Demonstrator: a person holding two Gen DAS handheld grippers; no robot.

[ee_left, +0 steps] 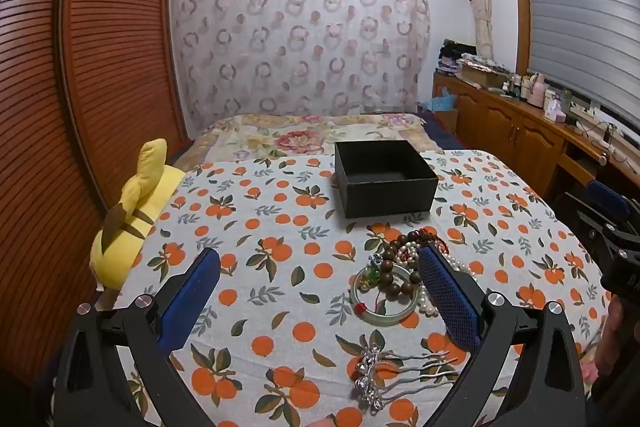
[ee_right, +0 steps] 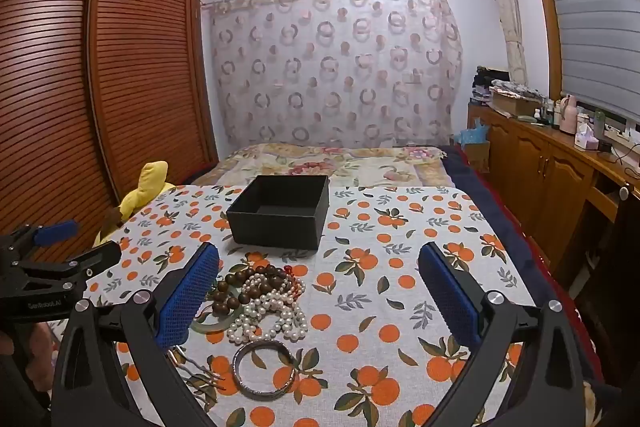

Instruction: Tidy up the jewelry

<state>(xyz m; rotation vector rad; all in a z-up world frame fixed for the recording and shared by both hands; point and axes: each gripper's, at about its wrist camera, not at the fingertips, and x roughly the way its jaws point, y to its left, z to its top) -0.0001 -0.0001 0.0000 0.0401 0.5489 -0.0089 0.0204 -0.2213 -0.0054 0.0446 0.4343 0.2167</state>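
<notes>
An empty black box (ee_left: 385, 175) (ee_right: 280, 211) stands open on the orange-print cloth (ee_left: 280, 227) (ee_right: 400, 267). In front of it lies a heap of jewelry: brown wooden beads (ee_left: 394, 267) (ee_right: 240, 287), a pearl necklace (ee_right: 272, 311) (ee_left: 430, 303), a pale green bangle (ee_left: 380, 311) (ee_right: 212, 325), a silver bangle (ee_right: 264, 369) and a silver hair comb (ee_left: 384, 375). My left gripper (ee_left: 320, 279) hovers open just before the heap, nothing between its fingers. My right gripper (ee_right: 320, 275) is open too, over the pearls and the silver bangle.
A yellow plush toy (ee_left: 136, 211) (ee_right: 138, 195) lies at the cloth's left edge beside a slatted wooden wardrobe (ee_left: 100, 67). A wooden cabinet (ee_right: 560, 179) with bottles runs along the right. The bed (ee_left: 304, 135) continues behind the box.
</notes>
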